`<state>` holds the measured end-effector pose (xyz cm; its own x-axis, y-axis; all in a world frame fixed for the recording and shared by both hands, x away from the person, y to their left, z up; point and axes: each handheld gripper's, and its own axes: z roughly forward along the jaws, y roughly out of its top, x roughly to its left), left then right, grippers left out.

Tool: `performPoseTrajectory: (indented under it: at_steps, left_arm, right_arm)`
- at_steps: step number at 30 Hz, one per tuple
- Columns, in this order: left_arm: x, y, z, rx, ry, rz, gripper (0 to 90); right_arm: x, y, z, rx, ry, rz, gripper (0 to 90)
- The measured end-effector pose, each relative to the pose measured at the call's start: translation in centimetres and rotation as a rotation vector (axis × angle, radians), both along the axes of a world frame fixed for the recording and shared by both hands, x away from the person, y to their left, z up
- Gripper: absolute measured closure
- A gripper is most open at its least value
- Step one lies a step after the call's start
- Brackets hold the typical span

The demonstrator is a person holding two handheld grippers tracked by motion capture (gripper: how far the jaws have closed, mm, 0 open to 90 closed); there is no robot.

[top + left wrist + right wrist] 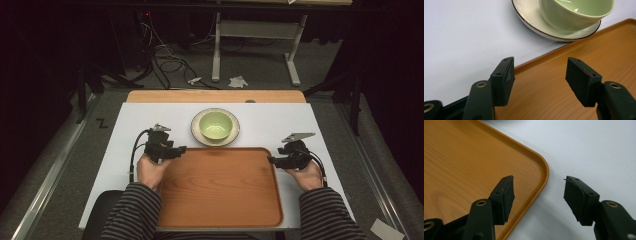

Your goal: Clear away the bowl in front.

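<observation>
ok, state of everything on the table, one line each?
left gripper: open, nothing between the jaws, over the tray's left edge
right gripper: open, nothing between the jaws, astride the tray's right rim
tray: flat on the table, nothing on it
green bowl: upright, looks empty, sitting on the plate
plate: flat on the table just beyond the tray

In the left gripper view the pale green ceramic bowl point(574, 12) and its white brown-rimmed saucer point(534, 22) run off the top edge. The flat wooden tray point(220, 190) passes under both striped sleeves point(132, 212) in the high view.
</observation>
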<state>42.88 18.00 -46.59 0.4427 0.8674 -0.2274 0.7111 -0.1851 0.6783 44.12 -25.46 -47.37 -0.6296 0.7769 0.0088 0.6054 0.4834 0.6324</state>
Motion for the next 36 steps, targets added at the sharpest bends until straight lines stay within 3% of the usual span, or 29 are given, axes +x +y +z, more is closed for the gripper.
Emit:
performPoseTrajectory:
  at_steps: [4, 7, 10, 17, 19, 20, 24, 33, 36]
  left_arm:
    - [0.0, -0.3, 0.0, -0.025, 0.014, -0.015, 40.9]
    - [-0.2, -0.9, 0.2, -0.023, 0.007, -0.040, 41.1]
    - [-0.3, -1.2, 0.5, -0.050, 0.001, -0.060, 41.1]
    - [-0.3, -1.9, 1.1, -0.025, -0.023, -0.082, 38.8]
    - [-0.2, -1.9, 1.3, -0.044, -0.026, -0.106, 37.7]
    - [-0.2, -1.9, 1.4, -0.066, -0.020, -0.142, 37.2]
    - [-0.3, -2.1, 1.8, -0.048, -0.030, -0.169, 36.9]
    - [0.4, -2.8, 2.6, -0.016, -0.008, -0.176, 39.6]
    - [0.6, -3.1, 3.0, -0.025, -0.006, -0.188, 38.6]
  right_arm:
    - [0.0, 0.0, 0.0, -0.001, -0.002, -0.003, 43.0]
    - [0.1, -0.1, 0.1, 0.005, -0.003, -0.011, 43.0]
    - [0.2, -0.2, 0.0, 0.007, 0.000, -0.003, 43.0]
    - [0.2, 0.2, -0.1, -0.007, 0.007, 0.004, 43.2]
    - [0.2, 0.2, -0.3, -0.019, 0.015, -0.005, 43.2]
    - [0.2, 0.2, -0.3, -0.022, 0.016, -0.008, 43.2]
    - [0.2, 0.1, -0.2, -0.020, 0.015, -0.010, 43.2]
    - [0.2, 0.3, -0.2, -0.018, 0.013, -0.005, 43.2]
    - [0.1, 0.3, -0.2, -0.020, 0.010, 0.000, 43.2]
